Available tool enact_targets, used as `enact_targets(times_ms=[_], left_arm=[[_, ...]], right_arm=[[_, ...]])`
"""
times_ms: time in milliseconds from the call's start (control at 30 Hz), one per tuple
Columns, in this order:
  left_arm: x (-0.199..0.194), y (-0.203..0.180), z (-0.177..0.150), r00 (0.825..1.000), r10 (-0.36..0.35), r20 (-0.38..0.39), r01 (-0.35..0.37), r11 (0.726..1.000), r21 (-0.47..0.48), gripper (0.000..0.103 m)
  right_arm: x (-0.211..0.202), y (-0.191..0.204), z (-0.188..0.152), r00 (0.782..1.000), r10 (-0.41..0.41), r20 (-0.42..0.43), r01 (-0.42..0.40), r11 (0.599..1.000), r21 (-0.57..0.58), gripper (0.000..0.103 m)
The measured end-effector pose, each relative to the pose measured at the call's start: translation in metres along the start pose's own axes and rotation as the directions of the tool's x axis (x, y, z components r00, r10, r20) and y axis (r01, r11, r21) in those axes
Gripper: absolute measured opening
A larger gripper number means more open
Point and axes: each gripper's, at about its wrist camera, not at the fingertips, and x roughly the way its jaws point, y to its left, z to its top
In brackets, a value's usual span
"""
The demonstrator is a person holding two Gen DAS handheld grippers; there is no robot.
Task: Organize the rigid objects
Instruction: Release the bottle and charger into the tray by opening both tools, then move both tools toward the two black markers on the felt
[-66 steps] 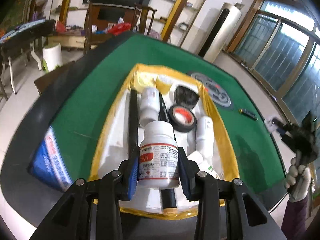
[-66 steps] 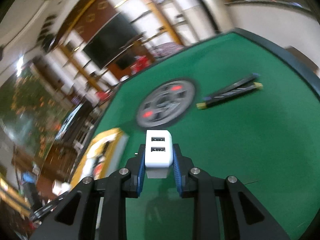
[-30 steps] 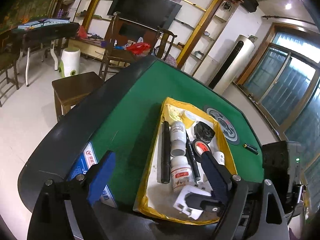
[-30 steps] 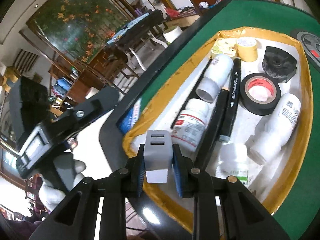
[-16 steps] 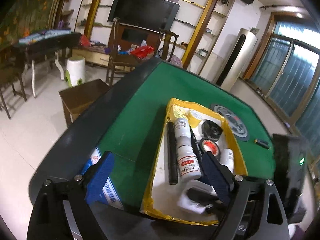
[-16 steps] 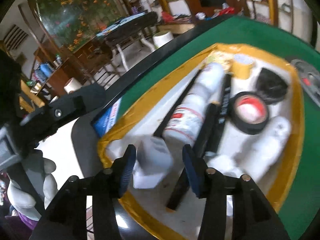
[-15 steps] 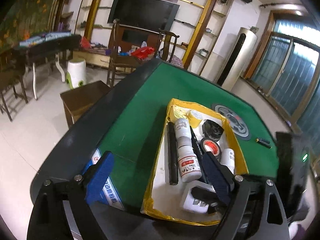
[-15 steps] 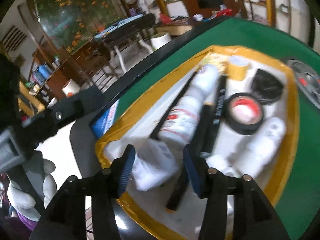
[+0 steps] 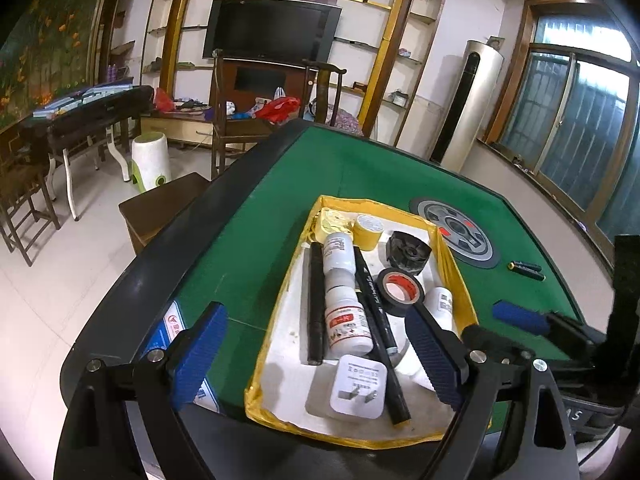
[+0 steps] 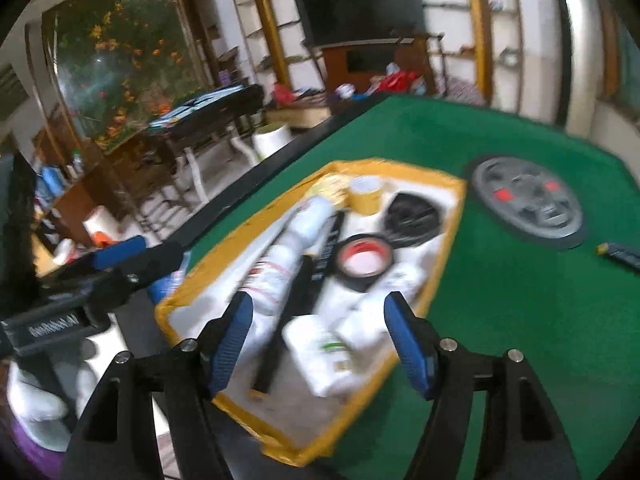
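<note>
Hovering over the yellow-rimmed tray (image 9: 451,271) at centre frame, the left gripper (image 9: 316,354) with jaws spread wide and nothing between the blue pads. Likewise wide and empty, the right gripper (image 10: 320,340), low in its own blurred view, over the tray's near end.

Mostly done, judging by the tray's load. Lying flat at its bottom end, the white plug adapter (image 9: 359,386), prongs up, touching a long black marker (image 9: 376,312). Above it, a labelled pill bottle (image 9: 346,324) end to end with a second white bottle (image 9: 339,251); left of both, a black rod (image 9: 315,300). Toward the right of the tray, a black tape roll with a red core (image 9: 400,291), a black round cap (image 9: 408,247), another small white bottle (image 9: 439,304); at the top end, a yellow tape roll (image 9: 368,231).

Left to do, by the look of it: a dark, yellow-tipped stick-like item (image 9: 525,270) out on the green table (image 9: 280,208) at right of frame, well apart from the tray, beyond the grey centre disc (image 9: 456,232). Too small to identify. Also a blue-and-white packet (image 9: 176,328) at the table's lower left edge, partly hidden by the left gripper; unclear whether part of the job.
</note>
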Motion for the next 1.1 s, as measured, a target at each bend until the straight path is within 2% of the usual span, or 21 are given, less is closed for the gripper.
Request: enact_targets(times_ms=[67,133,200,367,567,700,800,1100], left_arm=[[-0.001,-0.005,-0.001,1.0,0.0,0.0,0.0,1.0,0.009,0.093],[-0.003,-0.012,-0.002,1.0,-0.002,-0.001,0.002,1.0,0.022,0.093],[-0.004,-0.019,-0.002,1.0,-0.006,-0.002,0.006,0.999,0.037,0.093],[-0.008,-0.037,-0.005,1.0,-0.018,-0.003,0.018,0.997,0.074,0.093],[-0.013,-0.053,-0.008,1.0,-0.02,-0.002,0.02,0.994,0.107,0.093],[-0.014,-0.059,-0.01,1.0,-0.021,-0.006,0.021,0.992,0.126,0.093],[-0.014,-0.062,-0.011,1.0,-0.024,-0.01,0.025,0.991,0.129,0.094],[-0.018,-0.079,-0.012,0.999,-0.04,-0.01,0.041,0.986,0.161,0.094]], right_arm=[[-0.01,-0.003,-0.004,0.994,-0.1,0.042,0.102,0.994,-0.03,0.069],[-0.018,-0.006,-0.007,0.984,-0.161,0.074,0.164,0.985,-0.044,0.075],[-0.026,-0.013,-0.01,0.971,-0.214,0.103,0.219,0.975,-0.044,0.076],[-0.033,-0.029,-0.016,0.95,-0.291,0.11,0.296,0.955,-0.029,0.076],[-0.045,-0.04,-0.02,0.931,-0.344,0.119,0.348,0.938,-0.013,0.076],[-0.052,-0.044,-0.022,0.922,-0.362,0.135,0.366,0.93,-0.008,0.082],[-0.057,-0.044,-0.024,0.912,-0.381,0.15,0.388,0.922,-0.013,0.082],[-0.059,-0.047,-0.028,0.903,-0.403,0.151,0.411,0.912,-0.02,0.084]])
